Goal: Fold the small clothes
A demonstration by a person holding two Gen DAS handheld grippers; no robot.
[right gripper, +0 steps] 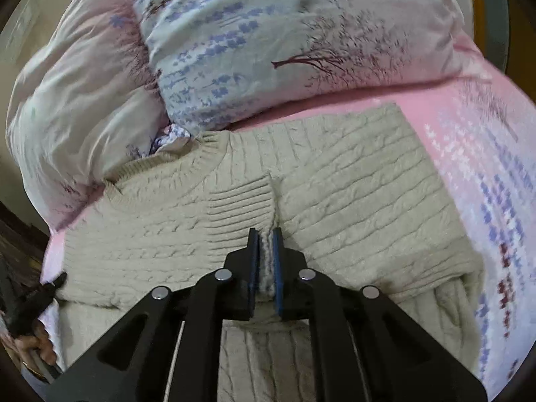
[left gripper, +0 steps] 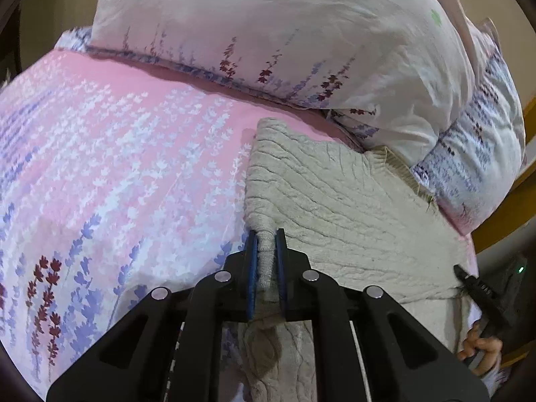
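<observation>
A cream cable-knit sweater [left gripper: 338,201] lies on a pink floral bedsheet [left gripper: 117,154], its ribbed collar toward the pillows. My left gripper [left gripper: 267,238] is shut on a bunched fold at the sweater's left edge. In the right wrist view the sweater [right gripper: 351,187] spreads across the bed, with a ribbed cuff or hem folded over its middle. My right gripper [right gripper: 266,236] is shut on that ribbed edge. The right gripper shows at the left view's right edge [left gripper: 469,281]; the left gripper shows at the right view's left edge [right gripper: 50,288].
A big floral duvet and pillows [left gripper: 284,33] are heaped just behind the sweater and touch its collar; they also fill the top of the right wrist view [right gripper: 268,43]. A wooden bed frame [left gripper: 526,154] runs along the far right. Open sheet lies to the left.
</observation>
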